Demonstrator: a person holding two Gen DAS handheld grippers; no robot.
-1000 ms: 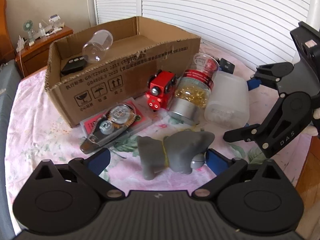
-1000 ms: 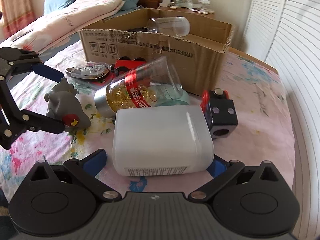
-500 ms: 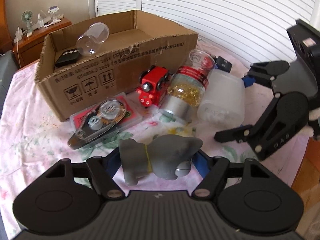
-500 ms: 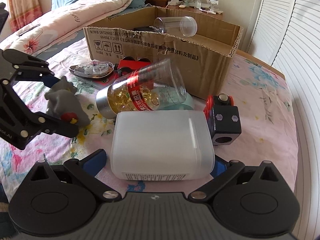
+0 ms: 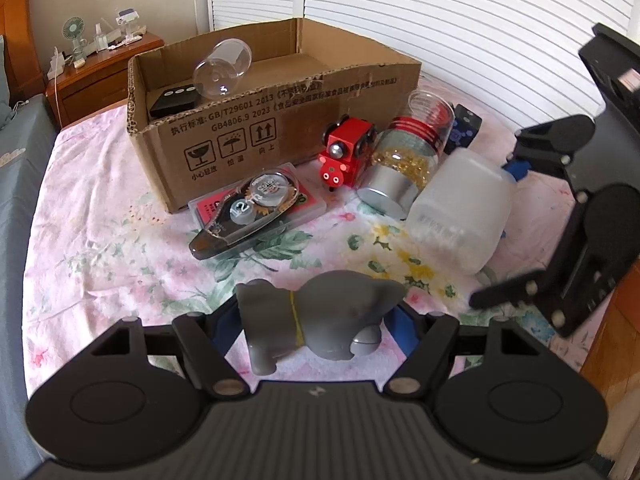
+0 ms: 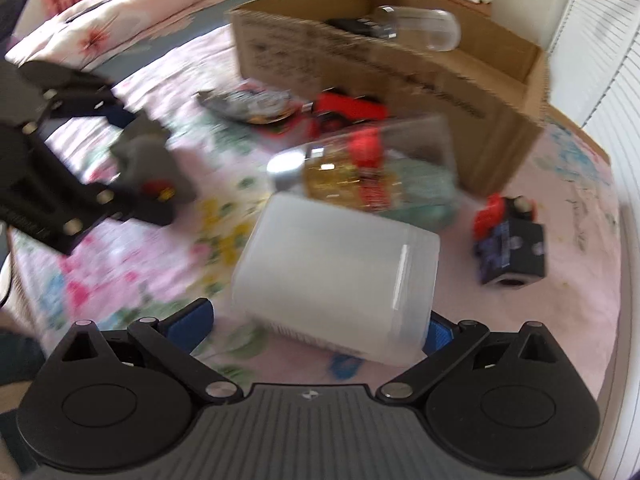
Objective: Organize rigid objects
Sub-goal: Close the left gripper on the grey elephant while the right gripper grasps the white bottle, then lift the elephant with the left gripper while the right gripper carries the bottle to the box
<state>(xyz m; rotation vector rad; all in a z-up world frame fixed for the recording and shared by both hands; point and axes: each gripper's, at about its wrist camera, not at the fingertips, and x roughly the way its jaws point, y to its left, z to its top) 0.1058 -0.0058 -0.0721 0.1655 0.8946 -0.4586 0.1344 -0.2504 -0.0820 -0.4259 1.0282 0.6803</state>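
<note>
Grey toy [image 5: 316, 316] between left gripper [image 5: 314, 326] fingers, apparently clamped

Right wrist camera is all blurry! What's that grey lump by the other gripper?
Observer: A grey toy with a yellow band round its middle.
Operator: Is it grabbed?
Observer: It sits between the left gripper's blue pads. I cannot tell if they press it.
Operator: What's the flat shiny thing near the box?
Observer: A tape dispenser marked "12 m", lying on a pink case.
Operator: And the dark thing inside the box?
Observer: In the cardboard box, beside the clear cup, is a black remote with three pale round buttons.
</note>
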